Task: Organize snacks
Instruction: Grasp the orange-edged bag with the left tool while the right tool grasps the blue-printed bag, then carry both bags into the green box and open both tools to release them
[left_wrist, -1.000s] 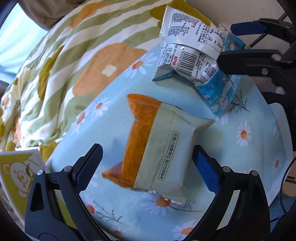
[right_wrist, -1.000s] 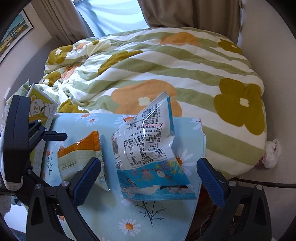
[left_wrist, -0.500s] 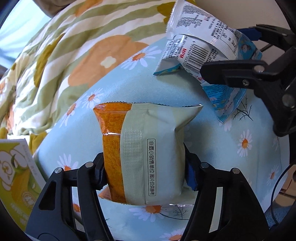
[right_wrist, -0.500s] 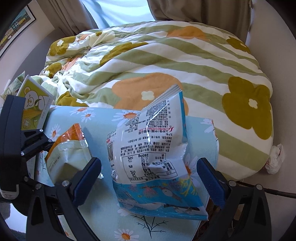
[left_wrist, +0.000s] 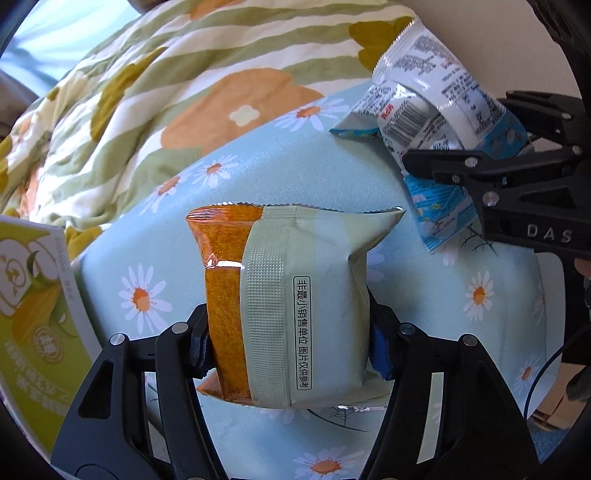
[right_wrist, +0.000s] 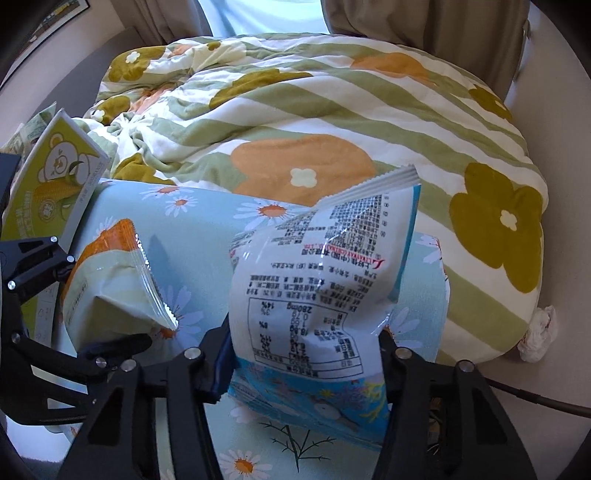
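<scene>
**Both tongs clamped, a packet in each**

Left tongs (left_wrist: 288, 343) first: the fingers are drawn in tight on the orange-and-pale-green snack packet (left_wrist: 291, 302), one pad pressed on each side of its lower half. The packet stands upright between them, crimped top edge uppermost, back seam and a line of printed text facing the camera. From the right wrist view the same packet (right_wrist: 110, 284) shows at the left, pinched by the left tongs' black fingers.

Over to the right tongs (right_wrist: 306, 350): closed as well, biting the blue-and-white snack bag (right_wrist: 317, 288) across its waist. The bag is crumpled at the grip, its nutrition panel facing the lens and its serrated top corner pointing up and to the right. In the left wrist view that bag (left_wrist: 436, 110) sits at upper right, with the right tongs' dark fingers crossing it.

Beneath both packets lies the tabletop, covered in a light blue daisy-print cloth (left_wrist: 258, 173); whether the packet bottoms touch it cannot be told. At the cloth's left edge leans a yellow-green box with a bear drawing (right_wrist: 55, 184). Beyond the tabletop spreads a bed with a green-striped floral quilt (right_wrist: 332, 110), and past it curtains (right_wrist: 424, 26) and a bright window.
</scene>
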